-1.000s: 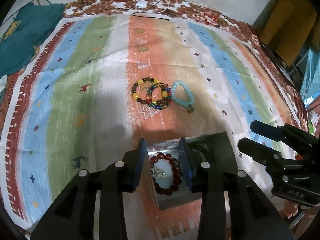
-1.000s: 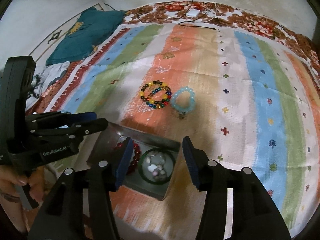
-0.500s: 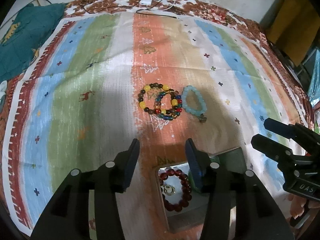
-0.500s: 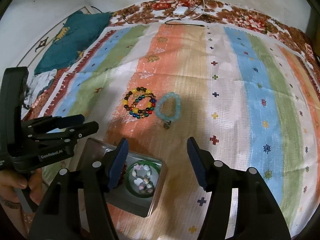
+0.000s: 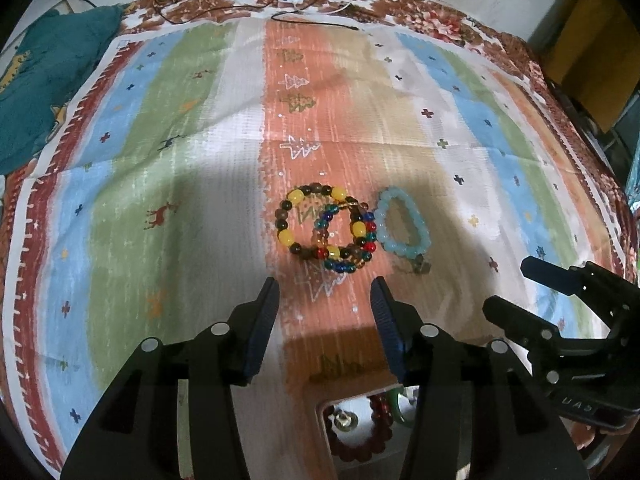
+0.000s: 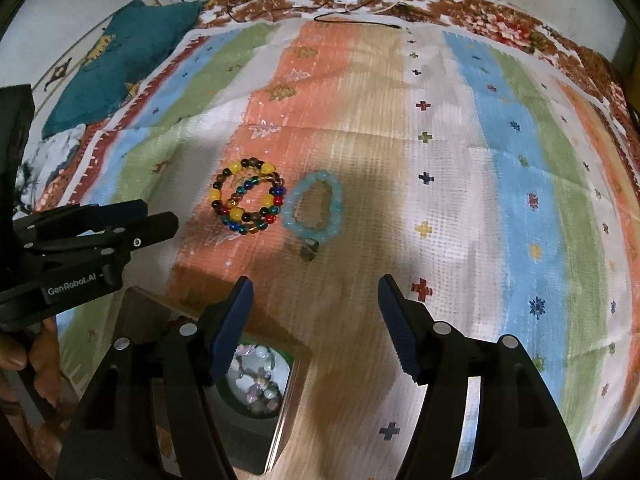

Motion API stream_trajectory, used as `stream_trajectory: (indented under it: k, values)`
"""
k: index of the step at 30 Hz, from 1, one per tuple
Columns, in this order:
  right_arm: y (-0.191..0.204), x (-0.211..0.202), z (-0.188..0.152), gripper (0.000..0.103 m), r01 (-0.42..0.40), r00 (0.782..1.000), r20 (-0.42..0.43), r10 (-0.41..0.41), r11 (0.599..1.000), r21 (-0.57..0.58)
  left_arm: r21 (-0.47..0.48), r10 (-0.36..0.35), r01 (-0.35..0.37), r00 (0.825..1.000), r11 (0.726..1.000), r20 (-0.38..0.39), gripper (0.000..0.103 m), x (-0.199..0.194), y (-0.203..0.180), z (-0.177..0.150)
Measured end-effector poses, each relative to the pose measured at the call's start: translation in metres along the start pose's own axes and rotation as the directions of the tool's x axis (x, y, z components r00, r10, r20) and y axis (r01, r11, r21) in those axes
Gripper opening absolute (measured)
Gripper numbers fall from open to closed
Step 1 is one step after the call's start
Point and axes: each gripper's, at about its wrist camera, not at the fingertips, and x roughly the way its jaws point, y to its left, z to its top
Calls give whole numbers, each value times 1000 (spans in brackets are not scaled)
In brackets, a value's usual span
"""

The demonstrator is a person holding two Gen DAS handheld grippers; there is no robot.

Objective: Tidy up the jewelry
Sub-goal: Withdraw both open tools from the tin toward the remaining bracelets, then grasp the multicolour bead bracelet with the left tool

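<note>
Left wrist view: metal tin point(image 5: 332, 412), near edge, already holds a dark red bracelet point(image 5: 368, 440). Still out on the striped cloth point(image 5: 160, 160): two overlapping multicoloured bracelets point(image 5: 324, 232), just beyond the left tool point(image 5: 325, 292); pale blue bracelet point(image 5: 402, 226), touching their right side. Left tool: apart, empty. Right tool point(image 6: 316, 292): jaws just opening, nothing between them, blue bracelet point(image 6: 314, 208) just beyond.

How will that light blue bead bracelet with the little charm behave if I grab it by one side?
The light blue bead bracelet lies as an uneven loop, so it is probably strung and would likely sag when lifted. Its smooth round beads may slip between pads. The dark charm would probably dangle.
</note>
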Motion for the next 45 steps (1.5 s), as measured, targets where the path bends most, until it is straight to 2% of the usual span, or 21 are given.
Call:
stream_trajectory:
  k: [18, 24, 34, 45]
  values:
    - [0, 34, 14, 65, 16, 998, -60, -16, 1000, 1, 34, 43, -42, 998, 999, -39, 48, 35, 0, 23]
    - [-5, 46, 18, 65, -33, 995, -92, 37, 998, 44, 49, 40, -38, 998, 998, -51, 48, 44, -1, 28]
    - [-7, 62, 23, 65, 2, 992, -123, 2, 999, 37, 54, 49, -45, 996, 998, -81, 48, 62, 5, 36]
    - [-5, 76, 28, 64, -24, 988, -151, 28, 999, 29, 87, 30, -21, 995, 996, -100, 48, 77, 1, 46]
